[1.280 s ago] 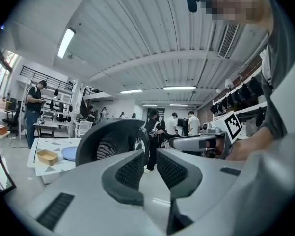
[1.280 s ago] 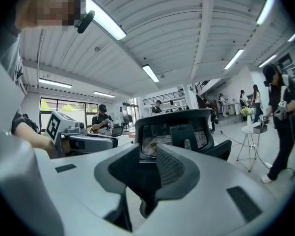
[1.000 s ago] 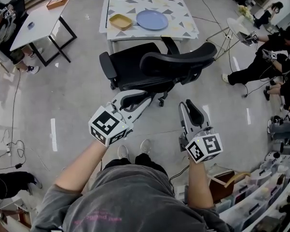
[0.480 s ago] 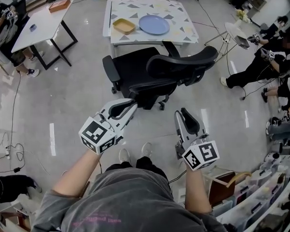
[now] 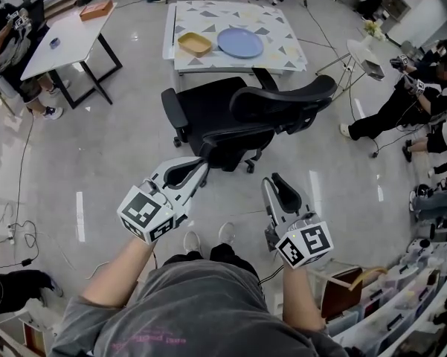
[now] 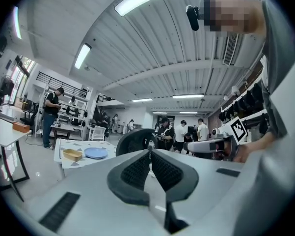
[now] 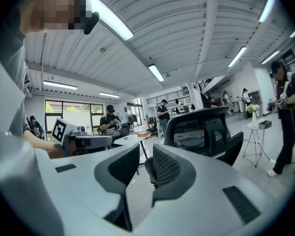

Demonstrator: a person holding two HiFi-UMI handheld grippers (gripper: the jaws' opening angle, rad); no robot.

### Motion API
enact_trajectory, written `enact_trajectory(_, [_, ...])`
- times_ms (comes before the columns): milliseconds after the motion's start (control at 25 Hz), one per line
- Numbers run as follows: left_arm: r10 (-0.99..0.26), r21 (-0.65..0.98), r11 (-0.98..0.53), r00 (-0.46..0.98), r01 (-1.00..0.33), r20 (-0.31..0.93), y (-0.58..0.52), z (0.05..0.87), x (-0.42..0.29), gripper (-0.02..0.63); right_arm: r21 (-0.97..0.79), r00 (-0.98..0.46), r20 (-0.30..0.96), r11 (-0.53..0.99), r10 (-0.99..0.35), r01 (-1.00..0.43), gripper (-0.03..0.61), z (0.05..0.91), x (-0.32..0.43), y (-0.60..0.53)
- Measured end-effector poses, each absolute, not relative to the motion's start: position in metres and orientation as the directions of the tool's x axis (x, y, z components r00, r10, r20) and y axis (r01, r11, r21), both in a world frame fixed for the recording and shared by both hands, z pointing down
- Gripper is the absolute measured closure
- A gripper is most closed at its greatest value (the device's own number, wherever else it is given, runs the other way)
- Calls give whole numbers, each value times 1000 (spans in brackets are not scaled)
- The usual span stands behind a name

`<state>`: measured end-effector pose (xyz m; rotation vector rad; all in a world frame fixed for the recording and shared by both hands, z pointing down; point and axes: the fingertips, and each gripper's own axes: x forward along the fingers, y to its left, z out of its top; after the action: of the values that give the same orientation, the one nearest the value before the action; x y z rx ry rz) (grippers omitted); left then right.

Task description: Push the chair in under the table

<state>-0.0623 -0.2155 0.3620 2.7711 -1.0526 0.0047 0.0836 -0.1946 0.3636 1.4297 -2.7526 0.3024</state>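
Note:
A black office chair [image 5: 238, 117] stands on the floor with its seat toward the patterned white table [image 5: 283, 47] and its backrest toward me. The seat's front edge is close to the table's near edge. In the left gripper view the chair [image 6: 135, 141] shows just beyond the jaws. My left gripper [image 5: 201, 166] hangs short of the backrest, its jaws closing with the tips together and nothing between them [image 6: 150, 152]. My right gripper [image 5: 271, 181] is held further back. It stands open and empty [image 7: 146, 154], and the chair [image 7: 201, 129] is ahead of it.
On the table lie a blue plate [image 5: 240, 42] and a yellow tray [image 5: 194, 43]. A second white table [image 5: 63, 39] stands at the left. People sit at the right [image 5: 402, 99] by a small round stand [image 5: 364, 50]. Shelves with bins [image 5: 402, 303] are at the lower right, and cables [image 5: 18, 229] lie at the left.
Both grippers have drawn back from the chair's backrest toward my body. The left gripper's jaws have come together. The right gripper's gap is unchanged.

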Motion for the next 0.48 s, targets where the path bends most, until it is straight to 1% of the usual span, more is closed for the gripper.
enact_trajectory(480, [-669, 182, -724, 742, -665, 49, -208, 356, -66, 612, -164, -641, 117, 621, -759, -766, 491, 361, 63, -184])
